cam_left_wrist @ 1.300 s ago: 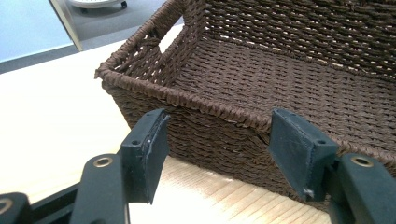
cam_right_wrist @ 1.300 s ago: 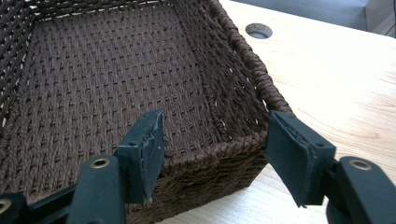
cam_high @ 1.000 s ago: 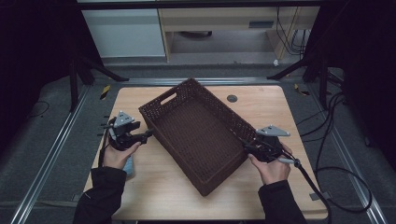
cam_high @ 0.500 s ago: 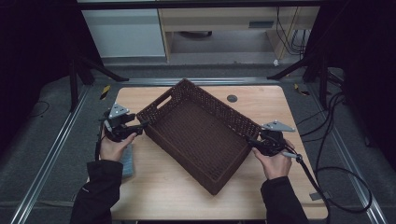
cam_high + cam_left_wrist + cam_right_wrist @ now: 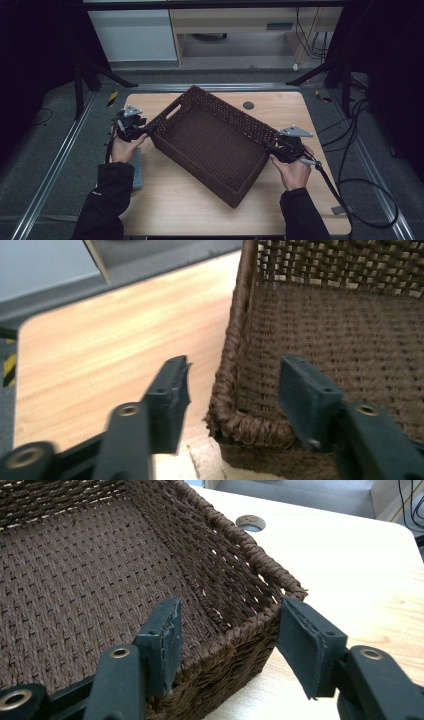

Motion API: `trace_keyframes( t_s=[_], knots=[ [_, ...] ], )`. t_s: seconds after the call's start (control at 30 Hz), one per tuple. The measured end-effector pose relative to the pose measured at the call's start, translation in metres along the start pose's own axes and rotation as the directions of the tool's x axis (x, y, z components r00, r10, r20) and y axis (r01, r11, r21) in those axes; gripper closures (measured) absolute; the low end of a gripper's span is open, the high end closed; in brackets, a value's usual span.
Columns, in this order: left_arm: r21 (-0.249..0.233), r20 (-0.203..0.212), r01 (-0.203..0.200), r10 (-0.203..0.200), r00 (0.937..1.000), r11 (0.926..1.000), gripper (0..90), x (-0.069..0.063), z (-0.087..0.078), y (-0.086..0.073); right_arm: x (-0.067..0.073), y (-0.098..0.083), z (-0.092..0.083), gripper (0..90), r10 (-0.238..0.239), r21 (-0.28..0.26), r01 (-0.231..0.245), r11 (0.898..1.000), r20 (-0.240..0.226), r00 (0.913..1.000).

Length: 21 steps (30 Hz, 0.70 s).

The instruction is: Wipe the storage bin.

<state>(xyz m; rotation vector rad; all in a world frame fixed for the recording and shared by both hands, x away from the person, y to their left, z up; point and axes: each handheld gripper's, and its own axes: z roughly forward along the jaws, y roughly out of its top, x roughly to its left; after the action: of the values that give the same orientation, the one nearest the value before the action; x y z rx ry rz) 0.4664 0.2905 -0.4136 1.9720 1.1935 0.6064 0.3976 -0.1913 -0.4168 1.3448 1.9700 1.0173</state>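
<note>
A dark brown woven basket (image 5: 210, 145) lies askew on the wooden table (image 5: 280, 107) with nothing in it. My left gripper (image 5: 149, 130) is at its left corner. In the left gripper view its jaws straddle the corner rim (image 5: 235, 390), one pad outside and one inside, both with a gap; they have just been closing. My right gripper (image 5: 270, 148) is at the basket's right corner. Its jaws have also been closing and straddle the corner wall (image 5: 240, 630). The outer pad (image 5: 300, 640) is close to the rim, and the inner pad stands clear of the wall.
A blue-grey pad (image 5: 136, 169) lies at the table's left edge beside the left forearm. A round grommet (image 5: 248, 105) sits in the tabletop behind the basket. Cables (image 5: 360, 185) trail off the right side. Bare tabletop lies in front of the basket.
The left hand moved in from the left, so its jaws now straddle the basket's left corner and stand narrower. The basket has turned slightly on the table. The right hand has hardly moved.
</note>
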Motion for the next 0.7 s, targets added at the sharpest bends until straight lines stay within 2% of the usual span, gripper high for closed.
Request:
trace_keyframes(
  t_s=[0.07,0.17,0.27,0.37,0.4,0.53,0.7],
  knots=[
    [0.003,0.013,0.001,-0.001,0.9999,1.0000,54.3,-0.002,-0.001,0.000,0.002,0.001,-0.004,45.7,-0.018,-0.001,0.018,1.000,-0.004,0.9998],
    [0.016,0.015,-0.005,0.005,0.9999,0.9999,54.7,-0.004,-0.005,-0.001,0.008,0.001,-0.012,44.6,-0.028,-0.011,0.028,1.000,-0.030,0.9992],
    [0.012,0.026,0.003,-0.003,0.9997,0.9999,55.1,-0.006,-0.011,-0.005,0.014,-0.001,-0.015,44.4,-0.039,0.014,0.040,0.999,-0.036,0.9986],
    [0.011,0.029,0.011,-0.011,0.9995,0.9999,55.0,-0.009,-0.017,-0.009,0.016,-0.003,-0.014,47.6,-0.036,0.024,0.038,0.999,-0.047,0.9983],
    [0.011,0.024,0.002,-0.002,0.9997,0.9999,55.1,-0.010,-0.019,-0.010,0.016,-0.003,-0.013,49.1,-0.029,0.028,0.031,0.999,-0.054,0.9981],
    [-0.007,0.022,0.004,-0.004,0.9997,1.0000,55.9,-0.008,-0.023,-0.007,0.015,-0.001,-0.010,53.2,-0.040,0.031,0.041,0.999,-0.043,0.9983],
    [0.039,0.029,-0.005,0.004,0.9996,0.9992,63.1,-0.008,-0.017,-0.008,0.011,0.002,-0.002,55.7,-0.053,0.022,0.053,0.998,-0.011,0.9985]
  ],
)
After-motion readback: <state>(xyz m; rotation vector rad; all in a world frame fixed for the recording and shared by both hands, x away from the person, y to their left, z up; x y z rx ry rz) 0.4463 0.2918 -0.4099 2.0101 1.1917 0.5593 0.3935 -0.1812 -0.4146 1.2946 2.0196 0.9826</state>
